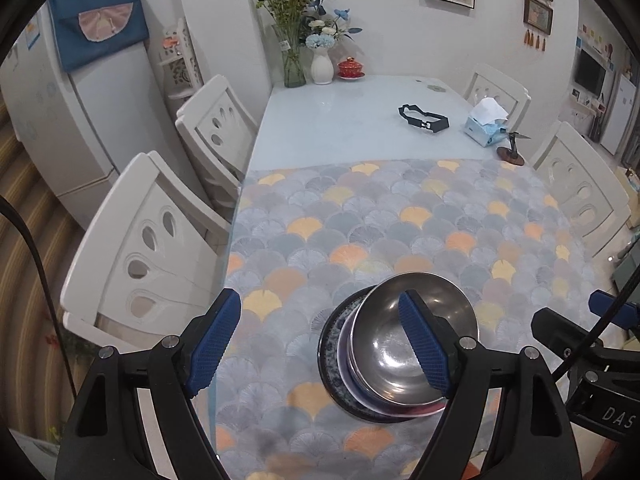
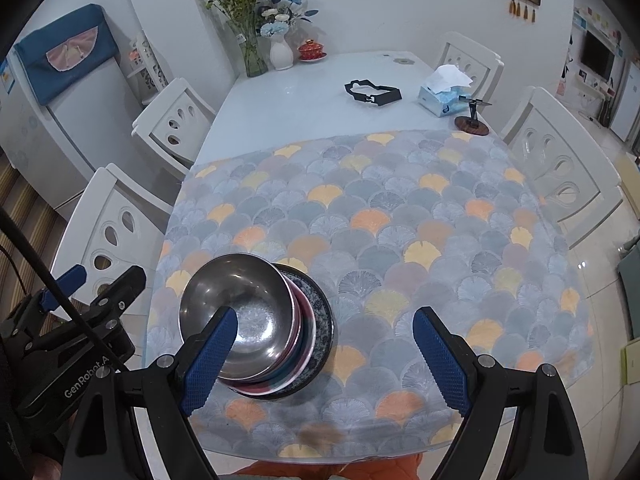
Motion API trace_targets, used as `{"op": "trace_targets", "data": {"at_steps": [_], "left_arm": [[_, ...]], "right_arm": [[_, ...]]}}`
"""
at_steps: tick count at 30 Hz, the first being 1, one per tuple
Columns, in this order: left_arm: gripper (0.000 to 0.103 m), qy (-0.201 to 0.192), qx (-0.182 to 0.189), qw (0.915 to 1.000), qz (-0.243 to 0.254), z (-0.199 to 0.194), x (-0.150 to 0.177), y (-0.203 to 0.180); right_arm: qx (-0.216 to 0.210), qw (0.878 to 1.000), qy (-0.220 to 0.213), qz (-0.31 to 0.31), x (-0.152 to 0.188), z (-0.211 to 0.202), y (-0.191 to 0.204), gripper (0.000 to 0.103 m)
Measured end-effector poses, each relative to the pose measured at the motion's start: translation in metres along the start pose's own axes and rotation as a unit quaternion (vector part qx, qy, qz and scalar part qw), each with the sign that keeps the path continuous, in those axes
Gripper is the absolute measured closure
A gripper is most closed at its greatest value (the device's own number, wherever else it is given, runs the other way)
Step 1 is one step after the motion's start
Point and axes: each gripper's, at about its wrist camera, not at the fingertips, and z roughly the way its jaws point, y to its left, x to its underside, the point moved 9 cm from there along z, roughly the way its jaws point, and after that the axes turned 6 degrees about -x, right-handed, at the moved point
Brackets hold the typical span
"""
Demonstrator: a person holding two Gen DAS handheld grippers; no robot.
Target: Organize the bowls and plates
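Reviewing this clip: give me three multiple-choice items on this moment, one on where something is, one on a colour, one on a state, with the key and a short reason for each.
1. Where does the steel bowl sit?
A. on top of the stack of dishes
B. beside the tissue box
C. on a chair

2. What colour is the lidded cup by the white vase?
A. green
B. red
C. black

3. How is the right gripper?
A. shut on the bowl
B. shut on a plate
C. open, holding nothing

Key: 1 A, the bowl tops the plates on the patterned mat. 2 B, it is red with a gold knob. 3 C, its blue pads stand wide apart with only the mat between them.
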Motion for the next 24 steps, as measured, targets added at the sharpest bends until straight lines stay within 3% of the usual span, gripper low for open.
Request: {"op": "trace_targets", "data": {"at_steps": [10, 24], "left_arm": [[0.023, 0.037, 0.002, 0.9991, -0.021, 0.014, 0.017, 0.016], [0.023, 0.028, 0.002, 0.9994, -0.022, 0.011, 0.018, 0.025]], "right_arm": [[-0.016, 1.000, 0.007, 0.001, 0.001, 0.013, 0.005, 0.015], [-0.017, 0.999, 0.009, -0.027, 0.005, 0.015, 0.025, 0.015]]}}
